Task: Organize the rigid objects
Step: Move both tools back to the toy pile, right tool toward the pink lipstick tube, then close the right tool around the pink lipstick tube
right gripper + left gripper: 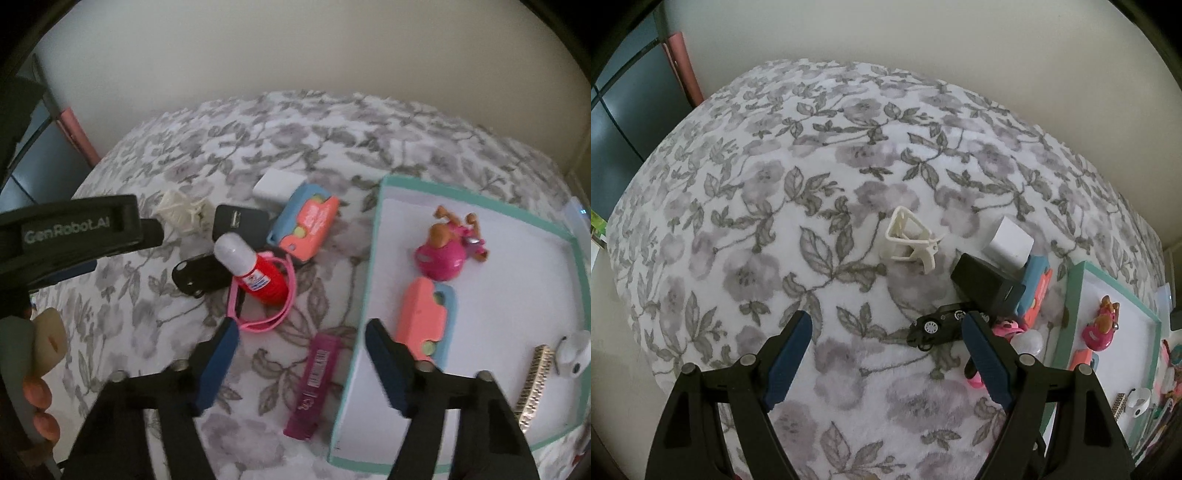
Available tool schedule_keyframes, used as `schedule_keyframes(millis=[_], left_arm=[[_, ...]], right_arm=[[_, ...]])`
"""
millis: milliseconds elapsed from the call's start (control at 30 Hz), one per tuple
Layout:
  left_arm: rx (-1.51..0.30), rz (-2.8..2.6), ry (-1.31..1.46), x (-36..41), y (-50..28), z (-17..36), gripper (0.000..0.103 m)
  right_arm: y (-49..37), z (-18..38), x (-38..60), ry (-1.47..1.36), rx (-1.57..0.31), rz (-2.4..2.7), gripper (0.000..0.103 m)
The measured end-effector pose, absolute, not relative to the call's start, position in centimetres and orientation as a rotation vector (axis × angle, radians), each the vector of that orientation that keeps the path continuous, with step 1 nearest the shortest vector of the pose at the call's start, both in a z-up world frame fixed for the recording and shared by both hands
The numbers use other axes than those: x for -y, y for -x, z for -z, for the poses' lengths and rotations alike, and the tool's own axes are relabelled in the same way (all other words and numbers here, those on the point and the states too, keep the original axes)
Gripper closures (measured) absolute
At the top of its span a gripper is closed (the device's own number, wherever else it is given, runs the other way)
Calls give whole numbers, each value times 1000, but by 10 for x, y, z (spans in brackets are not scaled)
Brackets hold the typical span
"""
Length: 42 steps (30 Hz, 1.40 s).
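Each gripper is a black plastic frame carrying two fingers faced with dark blue ribbed pads, with round silver pivot pins at the finger bases: the left gripper [886, 328] and the right gripper [301, 336] look alike. In the right wrist view, the left gripper's black body shows a recessed panel with pale "GenRobot.AI" lettering, just above a hand [37, 387] on a grey handle.

A home, most likely a bedroom: a fleecy floral blanket [775, 221] covers what seems a bed against a plain wall [960, 55], with toys and a teal-rimmed tray [373, 258] scattered on it.
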<state>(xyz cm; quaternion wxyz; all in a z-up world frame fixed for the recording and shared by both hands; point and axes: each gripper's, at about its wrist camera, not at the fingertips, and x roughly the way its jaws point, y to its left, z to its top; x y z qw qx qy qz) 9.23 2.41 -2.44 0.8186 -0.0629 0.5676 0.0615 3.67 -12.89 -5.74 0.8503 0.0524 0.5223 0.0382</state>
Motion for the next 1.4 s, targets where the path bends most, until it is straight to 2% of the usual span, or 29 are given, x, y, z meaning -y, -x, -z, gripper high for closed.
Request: schedule_keyframes(millis=[67, 367, 733, 833, 900, 1000, 1400], left_arm=[[-1214, -132, 142, -26, -93, 26, 19], [-1233, -112, 168, -29, -93, 30, 19], [-1240, -106, 212, -35, -93, 33, 19], [-1241, -104, 218, -36, -93, 33, 19], [-1240, -104, 218, -36, -93, 33, 19], [-1239, -106, 222, -36, -93, 33, 19], [-1215, -113, 255, -44, -92, 26, 19]], right_arm=[[-38, 59, 126, -106, -1114, -94, 46], [-39, 74, 119, -89, -1203, -39, 50], [-37, 84, 91, 10, -1285, 3, 49], [-35, 82, 89, -34, -1283, -42, 49], [-35, 83, 90, -102, -1296, -89, 53], [-33, 80, 85, 23, -1270, -6, 55], [-33, 97, 50, 206, -1325, 115, 57]])
